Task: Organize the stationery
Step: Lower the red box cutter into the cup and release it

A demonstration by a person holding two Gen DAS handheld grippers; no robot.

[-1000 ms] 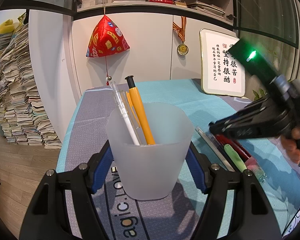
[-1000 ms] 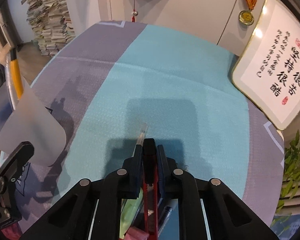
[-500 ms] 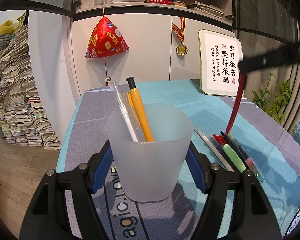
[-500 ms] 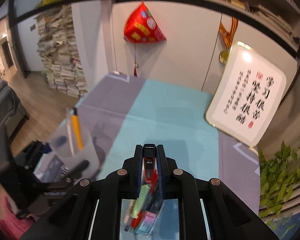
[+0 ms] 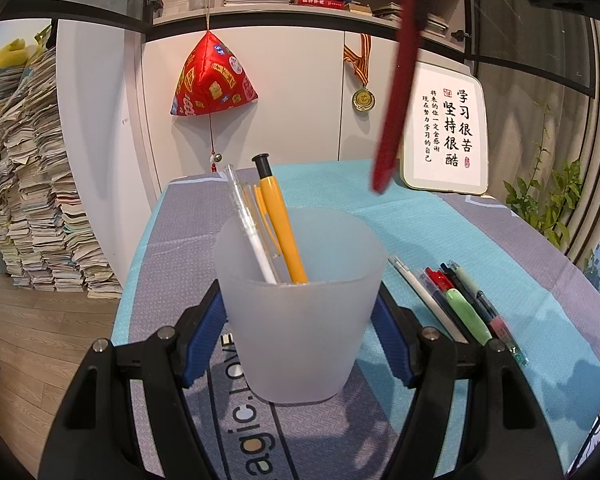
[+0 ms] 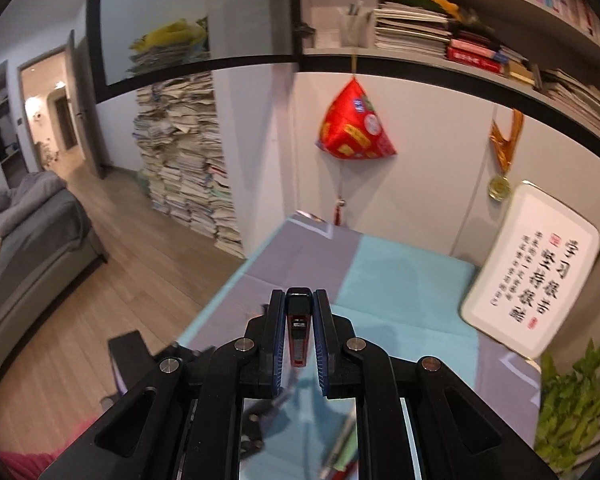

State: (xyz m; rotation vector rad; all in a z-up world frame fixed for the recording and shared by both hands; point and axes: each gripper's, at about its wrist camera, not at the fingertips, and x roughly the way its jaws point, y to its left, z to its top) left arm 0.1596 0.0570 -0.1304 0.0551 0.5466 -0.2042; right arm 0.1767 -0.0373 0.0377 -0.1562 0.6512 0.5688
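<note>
Left gripper (image 5: pixel 300 320): being kept clamped on the frosted cup (image 5: pixel 298 312), near on the table (image 5: pixel 440 216).
Right gripper (image 6: pixel 300 330): being held closed around a red pen (image 6: pixel 299 328), which is being carried high above the cup's far right.
Loose pens (image 5: pixel 460 300): being left right of the cup.

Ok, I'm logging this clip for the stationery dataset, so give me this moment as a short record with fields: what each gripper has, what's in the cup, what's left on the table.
left gripper: shut on frosted plastic cup
right gripper: shut on red pen, hanging tip down in the air, above and right of the cup
in cup: yellow pen, clear pen
on table: row of pens right of the cup
</note>
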